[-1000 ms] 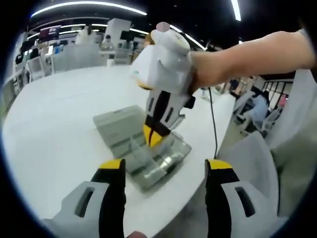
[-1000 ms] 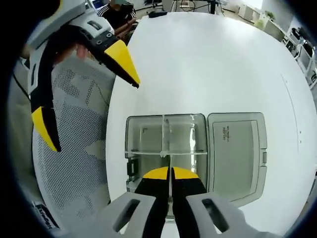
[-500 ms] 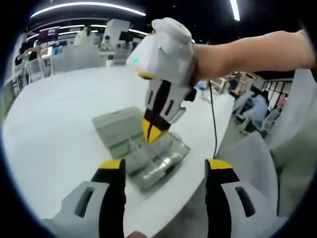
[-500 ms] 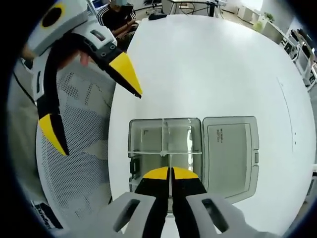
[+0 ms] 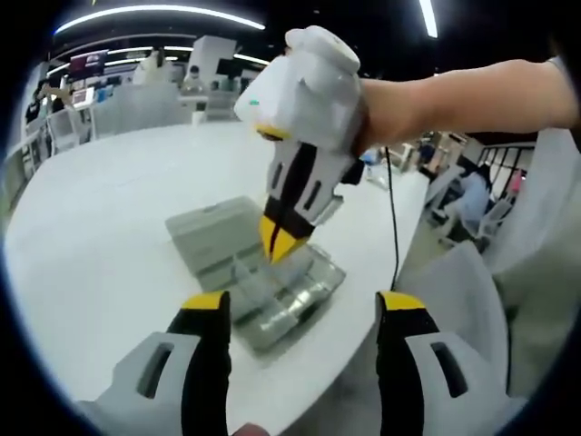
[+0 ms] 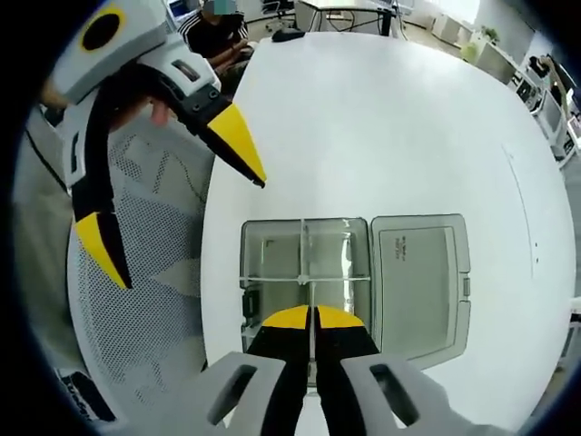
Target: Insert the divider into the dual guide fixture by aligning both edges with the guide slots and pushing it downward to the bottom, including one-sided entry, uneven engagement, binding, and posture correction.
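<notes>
While our right gripper [image 6: 311, 318] hangs above the clear compartment box [image 6: 304, 272], its yellow tips are pressed together on a thin clear divider [image 6: 311, 334], seen edge-on as a pale line running between them. The box sits near the edge of the white round table [image 6: 381, 127], with its hinged lid [image 6: 419, 277] laid open flat beside it. Inside the box we see a long partition [image 6: 303, 247] and a cross partition [image 6: 309, 279] already standing. In the left gripper view the right gripper [image 5: 283, 238] points steeply down with its tips just over the box [image 5: 272, 291]; whether the divider's lower edge has entered the guide slots we cannot tell.

Our left gripper [image 5: 300, 313] waits off the table's edge, its jaws spread wide and holding nothing; it shows in the right gripper view [image 6: 172, 200] over a mesh chair seat [image 6: 145, 272].

We judge the step in hand to be the alignment just before insertion. Next we need to square the divider to both slots, then lower it evenly, ready to back off and level it if one side catches first.
</notes>
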`<state>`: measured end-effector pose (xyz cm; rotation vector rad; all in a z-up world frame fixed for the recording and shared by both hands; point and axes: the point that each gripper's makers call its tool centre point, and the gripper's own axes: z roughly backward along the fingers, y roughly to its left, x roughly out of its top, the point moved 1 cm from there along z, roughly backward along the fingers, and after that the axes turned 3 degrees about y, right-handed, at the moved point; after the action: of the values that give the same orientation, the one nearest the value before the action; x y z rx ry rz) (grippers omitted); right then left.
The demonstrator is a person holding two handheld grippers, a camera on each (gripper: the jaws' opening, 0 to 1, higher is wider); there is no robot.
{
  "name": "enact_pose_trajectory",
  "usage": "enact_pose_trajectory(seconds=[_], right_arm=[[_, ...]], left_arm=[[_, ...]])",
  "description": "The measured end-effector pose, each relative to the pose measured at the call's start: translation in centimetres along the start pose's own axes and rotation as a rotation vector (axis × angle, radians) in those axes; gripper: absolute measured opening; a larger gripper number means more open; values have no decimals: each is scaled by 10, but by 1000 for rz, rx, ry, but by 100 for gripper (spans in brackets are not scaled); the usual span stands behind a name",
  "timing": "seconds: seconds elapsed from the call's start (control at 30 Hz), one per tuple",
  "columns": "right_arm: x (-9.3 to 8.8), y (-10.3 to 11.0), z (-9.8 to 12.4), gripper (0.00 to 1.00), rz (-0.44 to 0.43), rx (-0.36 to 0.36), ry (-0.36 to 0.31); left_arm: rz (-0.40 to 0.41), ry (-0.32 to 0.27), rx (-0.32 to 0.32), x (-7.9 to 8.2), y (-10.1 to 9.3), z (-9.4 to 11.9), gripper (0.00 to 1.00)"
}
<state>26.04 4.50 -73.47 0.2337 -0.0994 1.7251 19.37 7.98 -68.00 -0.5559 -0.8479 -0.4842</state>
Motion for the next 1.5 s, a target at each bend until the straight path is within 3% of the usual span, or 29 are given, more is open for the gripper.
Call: enact_pose_trajectory(seconds=[1.5], right_arm=[[0, 3, 4, 0, -1, -9, 16]], left_arm=[[0, -5, -2, 0, -3, 0, 63]])
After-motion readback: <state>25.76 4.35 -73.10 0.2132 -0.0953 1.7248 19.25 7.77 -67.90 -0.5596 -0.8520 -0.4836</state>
